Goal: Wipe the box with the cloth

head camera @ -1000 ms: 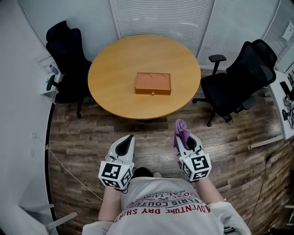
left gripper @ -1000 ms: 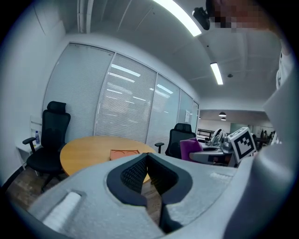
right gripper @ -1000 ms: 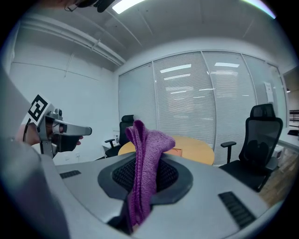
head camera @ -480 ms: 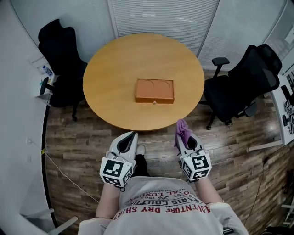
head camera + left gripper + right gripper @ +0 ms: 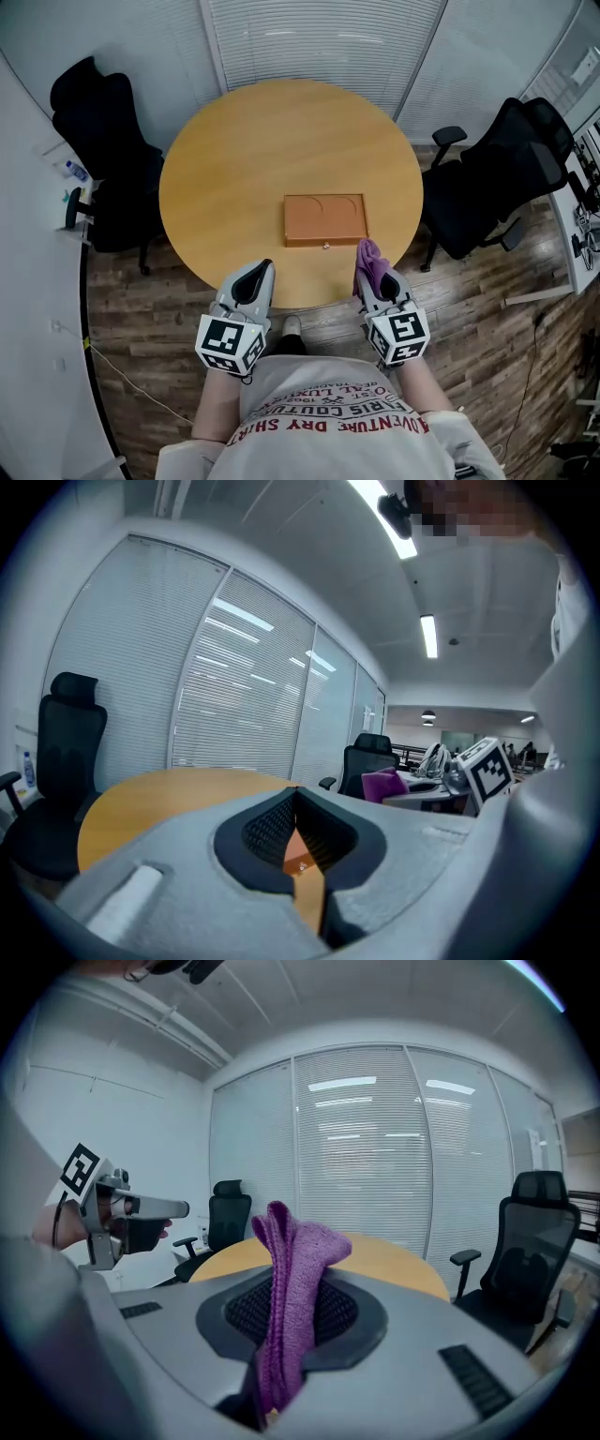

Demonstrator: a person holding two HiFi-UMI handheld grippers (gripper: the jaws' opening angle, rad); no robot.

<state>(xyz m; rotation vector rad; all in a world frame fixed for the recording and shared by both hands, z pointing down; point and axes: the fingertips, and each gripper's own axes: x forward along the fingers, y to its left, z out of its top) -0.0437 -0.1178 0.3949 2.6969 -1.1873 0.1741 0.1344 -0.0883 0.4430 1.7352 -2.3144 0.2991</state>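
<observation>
At the near edge of the round table (image 5: 234,150) a person is standing with both tongs held short of the wood. Left gripper (image 5: 261,271) is riding with jaws pressed together on nothing — probably free to steady the work. Box (image 5: 325,219) is lying flat, slightly right of centre, untouched. Right gripper (image 5: 378,286) is clamping the purple cloth (image 5: 370,261), a fold standing proud of the tips — likely so fabric, not plastic, meets the lid.
</observation>
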